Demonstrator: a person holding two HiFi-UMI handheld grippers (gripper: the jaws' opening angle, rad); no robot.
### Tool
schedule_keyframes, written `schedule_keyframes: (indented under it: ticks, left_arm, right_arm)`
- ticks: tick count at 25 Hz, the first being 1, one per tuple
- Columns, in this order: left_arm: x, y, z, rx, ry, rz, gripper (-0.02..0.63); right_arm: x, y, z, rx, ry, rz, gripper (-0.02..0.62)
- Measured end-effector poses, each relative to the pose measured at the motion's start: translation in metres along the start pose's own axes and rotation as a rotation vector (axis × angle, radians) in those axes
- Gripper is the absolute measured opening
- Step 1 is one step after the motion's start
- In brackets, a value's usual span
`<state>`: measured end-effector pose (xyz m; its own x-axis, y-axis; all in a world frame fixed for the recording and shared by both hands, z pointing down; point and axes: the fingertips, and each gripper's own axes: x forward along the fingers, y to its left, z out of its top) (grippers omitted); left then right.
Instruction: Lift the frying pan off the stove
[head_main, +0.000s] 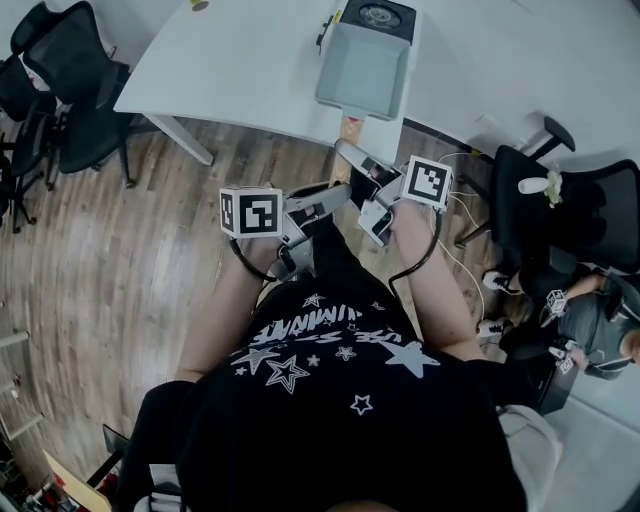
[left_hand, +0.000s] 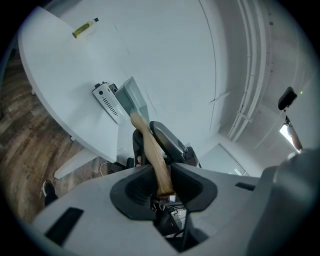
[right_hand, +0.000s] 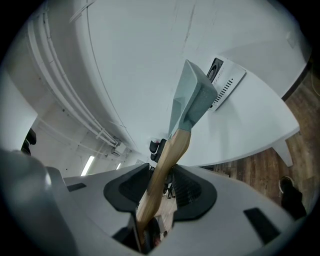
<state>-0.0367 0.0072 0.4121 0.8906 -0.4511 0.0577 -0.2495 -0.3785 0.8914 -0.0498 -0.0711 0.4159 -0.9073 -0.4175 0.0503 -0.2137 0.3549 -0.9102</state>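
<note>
A square pale-green frying pan (head_main: 365, 65) with a wooden handle (head_main: 349, 130) is over the white table (head_main: 230, 70). It covers the near part of the black-topped stove (head_main: 378, 14); I cannot tell if they touch. Both grippers hold the handle from the near side. My left gripper (head_main: 335, 197) is shut on the handle's end (left_hand: 159, 170). My right gripper (head_main: 362, 165) is shut on the handle (right_hand: 167, 160) further up. The pan (left_hand: 131, 95) and stove (left_hand: 106, 100) show in the left gripper view. In the right gripper view the pan (right_hand: 190, 97) hides part of the stove (right_hand: 223, 80).
Black office chairs (head_main: 70, 90) stand at the left on the wooden floor. Another chair (head_main: 570, 210) and a seated person (head_main: 600, 320) are at the right. A small yellow-green tube (left_hand: 85, 28) lies far off on the table.
</note>
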Motion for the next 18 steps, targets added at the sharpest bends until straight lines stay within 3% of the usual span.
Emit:
schedule_keyframes:
  ticks: [18]
  left_arm:
    - [0.000, -0.012, -0.042, -0.003, -0.002, 0.016, 0.112]
  right_arm:
    - [-0.034, 0.001, -0.030, 0.022, 0.014, 0.002, 0.144]
